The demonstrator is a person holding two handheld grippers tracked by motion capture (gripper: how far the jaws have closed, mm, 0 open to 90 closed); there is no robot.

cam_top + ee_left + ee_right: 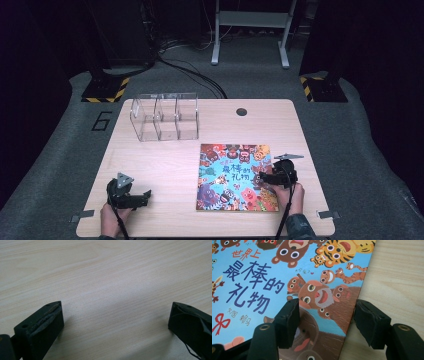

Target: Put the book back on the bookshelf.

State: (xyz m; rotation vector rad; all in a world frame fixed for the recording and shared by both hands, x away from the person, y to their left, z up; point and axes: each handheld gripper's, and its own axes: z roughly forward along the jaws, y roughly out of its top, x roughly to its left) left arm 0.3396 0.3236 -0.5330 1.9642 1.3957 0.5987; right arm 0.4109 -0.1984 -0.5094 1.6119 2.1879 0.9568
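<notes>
Colourful picture book with cartoon animals (234,177): flat on pale wooden worktop (165,165), right half | your right claw (325,315): wide, straddling its right edge | your left claw (115,320): wide, over bare wood.

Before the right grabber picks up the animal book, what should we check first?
1. Right gripper open: ok, jaws stand apart.
2. Jaws straddle the edge of the book: ok, one jaw over the cover, one over the table.
3. Book lies flat: ok in the high view.
4. Jaw can slip under the cover: cannot tell.
5. Left gripper out of the way: ok, open over bare wood.
6. Clear box far from the book: ok, they do not touch.
</notes>
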